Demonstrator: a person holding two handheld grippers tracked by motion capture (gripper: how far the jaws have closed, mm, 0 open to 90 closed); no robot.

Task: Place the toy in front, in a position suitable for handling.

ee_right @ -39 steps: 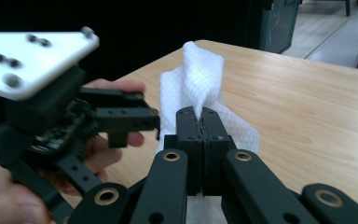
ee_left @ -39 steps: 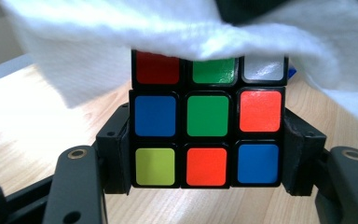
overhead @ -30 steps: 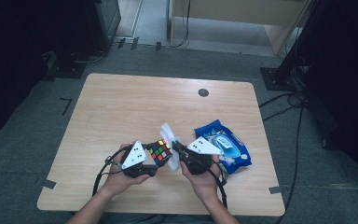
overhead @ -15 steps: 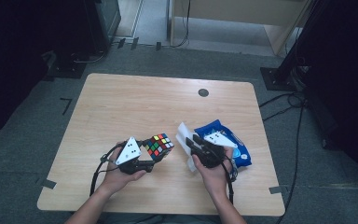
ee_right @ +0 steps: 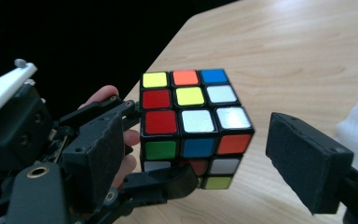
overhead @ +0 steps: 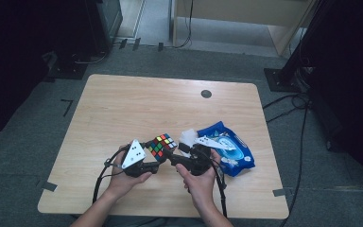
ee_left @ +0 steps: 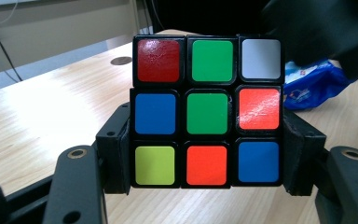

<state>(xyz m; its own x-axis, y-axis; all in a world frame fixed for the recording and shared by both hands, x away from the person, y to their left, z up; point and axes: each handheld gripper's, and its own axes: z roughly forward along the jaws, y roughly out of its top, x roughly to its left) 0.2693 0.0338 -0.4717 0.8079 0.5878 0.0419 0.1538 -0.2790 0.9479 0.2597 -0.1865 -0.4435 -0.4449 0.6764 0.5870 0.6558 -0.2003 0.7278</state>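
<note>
**Cube clamped on the left, right jaws spread**

The left hand-held gripper [overhead: 157, 158] has the cube [overhead: 161, 145] pinched tight, one black pad on each side of its lower rows, and in the left gripper view the cube [ee_left: 207, 112] faces the camera square on: red, green, white across the top, blue, green, orange in the middle, yellow-green, orange, blue below. It sits lifted off the counter [overhead: 137, 109], near the front edge, between the two hands. The right hand-held gripper [overhead: 176, 158] has just been opening its jaws; in the right gripper view its pads [ee_right: 307, 161] stand wide, the cube [ee_right: 193, 123] between them but touching neither. Beside the right hand, a blue packet [overhead: 229, 149] lies on the counter, with something white [overhead: 188, 137] just behind the cube. Far back, a small dark disc [overhead: 206, 93] sits in the wood.
</note>
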